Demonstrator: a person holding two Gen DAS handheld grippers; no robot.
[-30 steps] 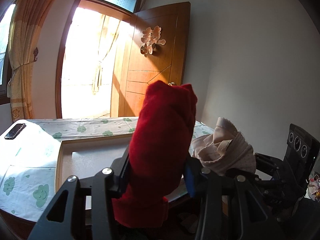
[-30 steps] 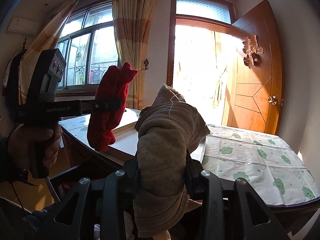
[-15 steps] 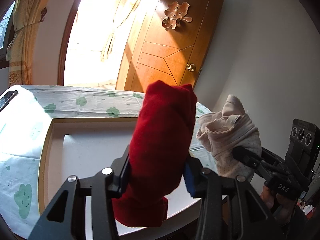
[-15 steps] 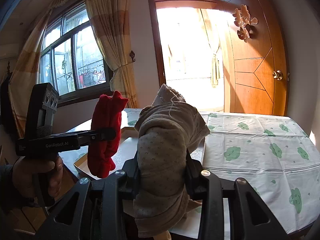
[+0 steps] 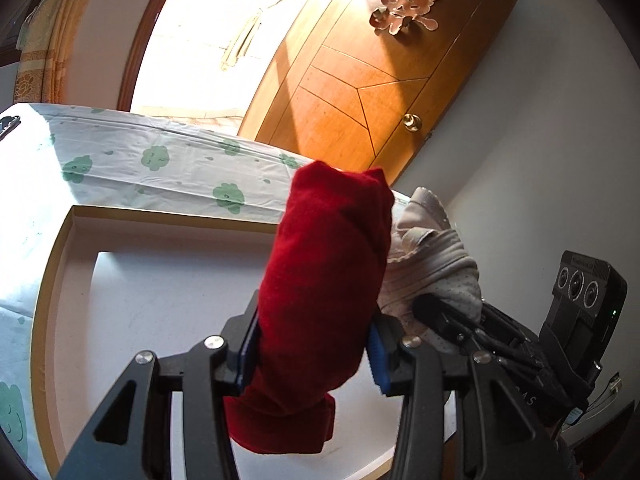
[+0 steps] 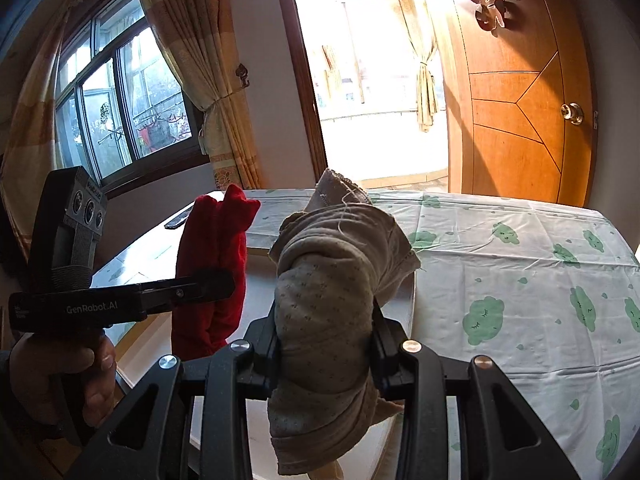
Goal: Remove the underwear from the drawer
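**Two rolled garments carried over the table**

Clamped in the left gripper [image 5: 312,354]: a rolled red underwear [image 5: 324,280], squeezed between the blue pads, top end pointing up, bottom end hanging below the fingers. Clamped in the right gripper [image 6: 326,354]: a rolled beige underwear [image 6: 332,308], dotted fabric, loose folded edge sticking up at the top. Held side by side in the air, red roll on the left, beige roll just beside it on the right, close but whether touching could not be told. Hung above a shallow white tray [image 5: 52,280] with a tan rim, lying on a table under a white cloth with green cloud prints [image 6: 520,280]. Seen at the lower left of the right wrist view: a hand [image 6: 60,380] wrapped round the left gripper's handle. Behind the table: an open wooden door [image 5: 380,92], a sunlit doorway and curtains [image 6: 200,60]
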